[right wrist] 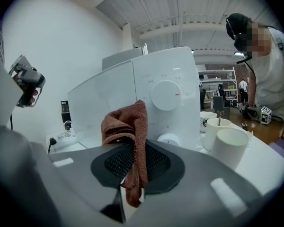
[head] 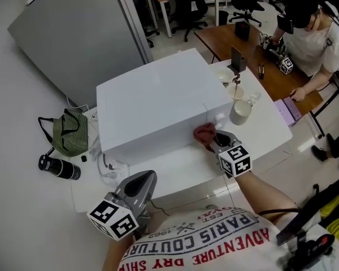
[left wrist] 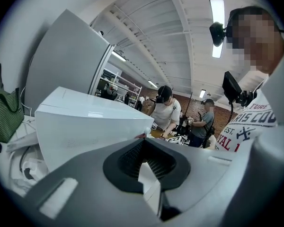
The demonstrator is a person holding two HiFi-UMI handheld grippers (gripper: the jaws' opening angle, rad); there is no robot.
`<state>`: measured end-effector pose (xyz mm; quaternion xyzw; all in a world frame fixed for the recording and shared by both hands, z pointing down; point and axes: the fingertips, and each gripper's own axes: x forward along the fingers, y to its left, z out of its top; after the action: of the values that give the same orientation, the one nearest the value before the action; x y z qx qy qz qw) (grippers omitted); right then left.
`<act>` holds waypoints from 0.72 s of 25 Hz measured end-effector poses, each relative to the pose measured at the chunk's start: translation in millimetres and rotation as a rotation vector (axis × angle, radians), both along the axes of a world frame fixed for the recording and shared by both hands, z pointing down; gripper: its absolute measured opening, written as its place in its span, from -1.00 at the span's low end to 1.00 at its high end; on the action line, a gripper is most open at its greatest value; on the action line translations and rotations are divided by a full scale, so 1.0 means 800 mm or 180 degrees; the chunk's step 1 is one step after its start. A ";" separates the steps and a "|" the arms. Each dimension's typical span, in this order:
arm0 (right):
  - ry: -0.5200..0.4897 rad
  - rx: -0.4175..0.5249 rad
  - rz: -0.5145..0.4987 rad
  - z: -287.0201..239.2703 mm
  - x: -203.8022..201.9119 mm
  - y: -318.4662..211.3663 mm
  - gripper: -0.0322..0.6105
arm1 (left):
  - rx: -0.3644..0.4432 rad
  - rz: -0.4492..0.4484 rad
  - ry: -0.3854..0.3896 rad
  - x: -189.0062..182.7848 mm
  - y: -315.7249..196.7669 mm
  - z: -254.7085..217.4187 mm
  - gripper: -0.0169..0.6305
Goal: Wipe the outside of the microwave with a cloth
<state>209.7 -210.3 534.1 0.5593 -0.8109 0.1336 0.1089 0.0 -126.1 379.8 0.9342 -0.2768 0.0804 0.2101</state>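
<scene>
The white microwave stands on the white table. My right gripper is shut on a red-brown cloth at the lower right of the microwave's front. In the right gripper view the bunched cloth rises out of my right gripper before the door and the dial panel of the microwave; contact cannot be told. My left gripper hovers shut and empty at the table's near edge, left of the microwave's front. The left gripper view has my left gripper pointing past the microwave.
Two white cups stand right of the microwave, close to my right gripper. A green striped bag and a black cylinder lie at the left. Clear plastic sits by the microwave's left front corner. A person works at a brown desk behind.
</scene>
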 end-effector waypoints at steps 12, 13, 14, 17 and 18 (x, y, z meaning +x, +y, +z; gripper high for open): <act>-0.0309 0.0459 -0.0813 -0.103 -0.143 0.048 -0.75 | -0.0022 -0.0328 0.0111 -0.078 0.030 0.003 -0.93; -0.0335 0.0513 -0.0913 -0.113 -0.164 0.048 -0.75 | -0.0014 -0.0388 0.0115 -0.091 0.034 0.002 -0.93; -0.0354 0.0565 -0.1018 -0.123 -0.187 0.048 -0.75 | -0.0005 -0.0455 0.0118 -0.104 0.037 0.001 -0.93; -0.0386 0.0672 -0.1295 -0.141 -0.254 0.046 -0.75 | 0.0019 -0.0677 0.0119 -0.149 0.051 -0.002 -0.93; -0.0388 0.0697 -0.1363 -0.144 -0.276 0.045 -0.75 | 0.0028 -0.0753 0.0116 -0.164 0.055 -0.004 -0.93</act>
<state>-10.8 -174.2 418.6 0.3741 -0.9256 0.0523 0.0244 -131.5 -81.7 376.9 0.8973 -0.3815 0.0368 0.2190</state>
